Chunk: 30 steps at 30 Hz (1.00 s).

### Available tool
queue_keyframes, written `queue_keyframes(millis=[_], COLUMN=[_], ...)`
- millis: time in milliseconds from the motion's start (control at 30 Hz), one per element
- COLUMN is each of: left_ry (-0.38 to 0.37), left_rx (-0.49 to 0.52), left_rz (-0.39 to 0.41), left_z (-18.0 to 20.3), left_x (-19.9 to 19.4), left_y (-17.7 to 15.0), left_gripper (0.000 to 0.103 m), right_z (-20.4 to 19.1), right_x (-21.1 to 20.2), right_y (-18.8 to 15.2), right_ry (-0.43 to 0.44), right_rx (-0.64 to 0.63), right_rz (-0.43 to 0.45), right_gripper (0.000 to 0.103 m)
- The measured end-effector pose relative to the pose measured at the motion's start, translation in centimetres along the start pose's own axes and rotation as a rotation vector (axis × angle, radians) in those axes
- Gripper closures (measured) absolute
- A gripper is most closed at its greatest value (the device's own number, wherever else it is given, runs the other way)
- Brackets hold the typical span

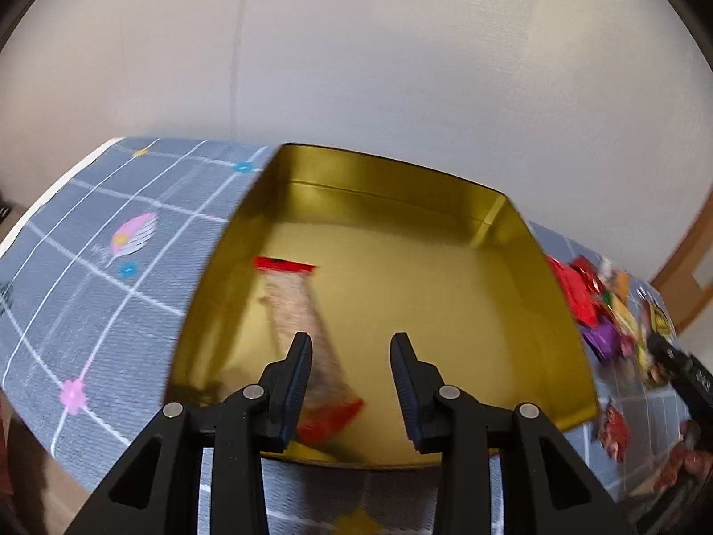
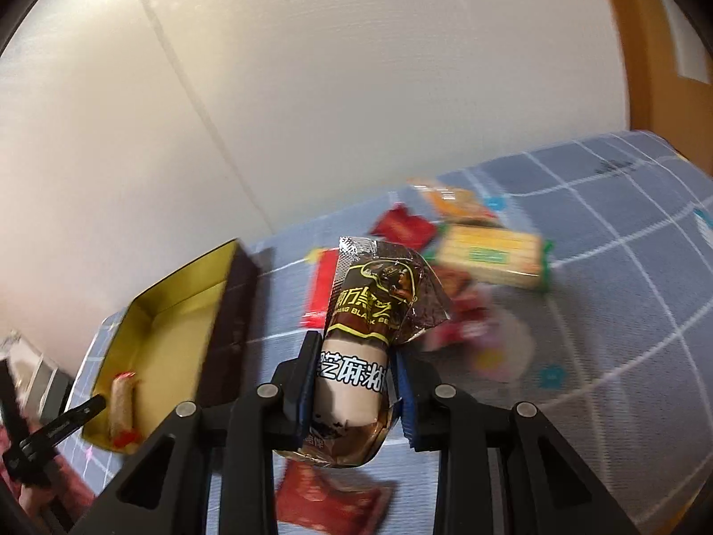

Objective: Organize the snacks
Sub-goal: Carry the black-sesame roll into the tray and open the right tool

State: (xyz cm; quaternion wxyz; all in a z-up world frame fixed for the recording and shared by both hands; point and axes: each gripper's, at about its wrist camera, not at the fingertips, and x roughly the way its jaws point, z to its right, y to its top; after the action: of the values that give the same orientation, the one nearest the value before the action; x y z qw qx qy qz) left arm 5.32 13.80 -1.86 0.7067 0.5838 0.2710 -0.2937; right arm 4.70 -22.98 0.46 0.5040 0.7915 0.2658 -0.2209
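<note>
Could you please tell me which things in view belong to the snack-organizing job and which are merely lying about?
Part of the job:
- gold tin
- red-ended snack inside it
- black sesame snack, clamped in the right gripper
- loose snack pile
- left gripper, empty

Just there:
- checked cloth
- wall
</note>
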Motion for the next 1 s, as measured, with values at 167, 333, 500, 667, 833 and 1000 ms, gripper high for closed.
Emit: queue_keyframes(millis=[167, 333, 500, 667, 833, 1000], left_ry=[-0.011, 0.000, 0.015, 0.014, 0.017, 0.018], left_rx=[0.104, 0.145, 0.139, 0.121, 0.076, 0.030], left_rz=[0.033, 0.039, 0.052, 0.071, 0.074, 0.065], left_z=[2.2, 3.1, 2.6, 2.2, 1.2, 0.3], left_x=[-0.9, -1.3, -1.6, -2.4, -2.7, -2.8], left_y=[-1.0, -1.6, -1.7, -2.0, -2.4, -2.8], left_gripper=[0.066, 0.066, 0.066, 0.066, 0.066, 0.066], right_z=[-2.5, -3.8, -5.7, -8.0, -9.7, -11.7], right_x=[0.2, 0.4, 0.8, 1.2, 2.1, 3.1], right_y=[-0.5, -0.9, -1.0, -1.4, -1.7, -2.1], right_ry=[0.060, 0.106, 0.154, 0.218, 0.258, 0.272], right_rx=[-0.060, -0.080, -0.110, -0.137, -0.165, -0.229], right_rz=[0.001, -0.013, -0.018, -0.029, -0.042, -0.055], right_gripper=[0.072, 0.072, 0.072, 0.072, 0.072, 0.072])
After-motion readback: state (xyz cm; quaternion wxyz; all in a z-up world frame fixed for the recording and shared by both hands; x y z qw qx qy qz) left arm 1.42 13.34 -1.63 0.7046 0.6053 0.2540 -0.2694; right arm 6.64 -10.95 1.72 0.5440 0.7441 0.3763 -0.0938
